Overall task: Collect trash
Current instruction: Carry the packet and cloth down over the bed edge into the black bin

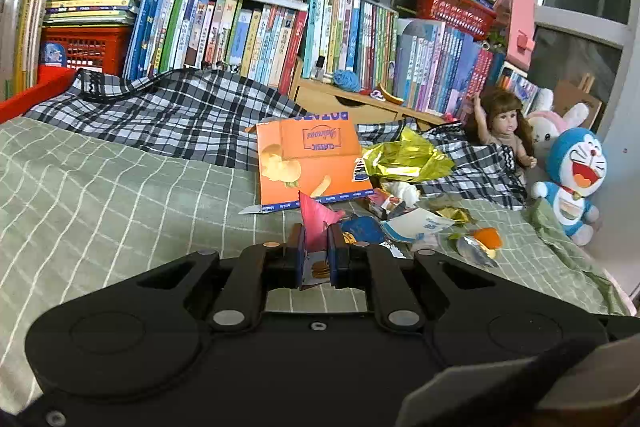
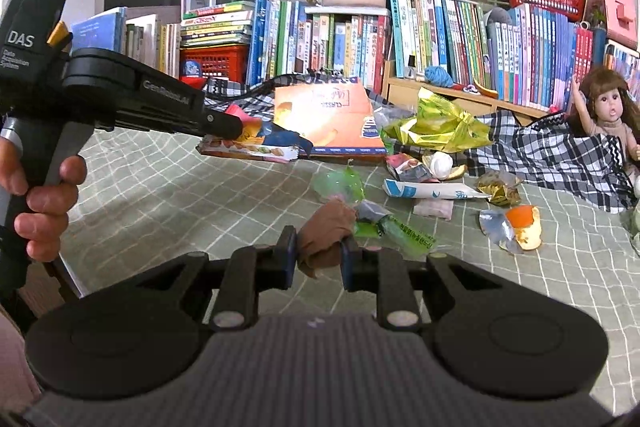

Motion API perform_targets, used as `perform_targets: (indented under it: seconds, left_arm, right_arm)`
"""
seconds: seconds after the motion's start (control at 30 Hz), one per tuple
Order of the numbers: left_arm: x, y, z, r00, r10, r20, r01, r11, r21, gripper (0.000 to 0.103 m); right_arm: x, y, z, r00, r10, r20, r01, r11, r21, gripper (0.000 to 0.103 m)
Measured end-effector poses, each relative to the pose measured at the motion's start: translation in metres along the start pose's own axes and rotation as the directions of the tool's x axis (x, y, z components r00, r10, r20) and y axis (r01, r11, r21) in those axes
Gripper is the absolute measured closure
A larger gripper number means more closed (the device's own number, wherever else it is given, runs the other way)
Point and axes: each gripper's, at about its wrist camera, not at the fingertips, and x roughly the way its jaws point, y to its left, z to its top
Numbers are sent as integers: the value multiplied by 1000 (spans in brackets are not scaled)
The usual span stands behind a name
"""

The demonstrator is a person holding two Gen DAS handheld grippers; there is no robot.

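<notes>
The left gripper (image 1: 316,253) clenches a light, crinkly wrapper (image 1: 316,223); the right gripper (image 2: 318,255) grasps a soft brown stocking (image 2: 326,231). Remaining trash (image 2: 432,195) lies on the bed (image 2: 160,195); pinch edges firmly.

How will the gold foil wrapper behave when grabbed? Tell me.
The gold foil wrapper looks crumpled and puffed, so probably very light and crushes under the pads. Its glossy surface may slip. Loosely piled against the orange box, it likely drags rather than rolls.
</notes>
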Motion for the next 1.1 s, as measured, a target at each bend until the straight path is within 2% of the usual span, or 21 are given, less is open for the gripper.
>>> perform_targets:
  seconds: [0.3,0.53,0.8,1.1]
  left_arm:
    - [-74,-7,-24,1000,-18,14,17,997,72,92]
    - [-118,-6,-54,1000,11,-16,-11,998,59,92]
    - [-145,0,-101,997,36,-75,-34,999,24,92]
    - [-158,0,-166,986,48,-162,-45,999,22,92]
  right_arm:
    - [-33,20,-12,999,54,3,-54,998,-16,75]
    - [-58,24,-31,995,95,-20,-95,995,5,74]
    - [-78,25,-62,991,113,-74,-111,993,35,74]
    - [-78,40,-103,978,137,-157,-131,990,46,74]
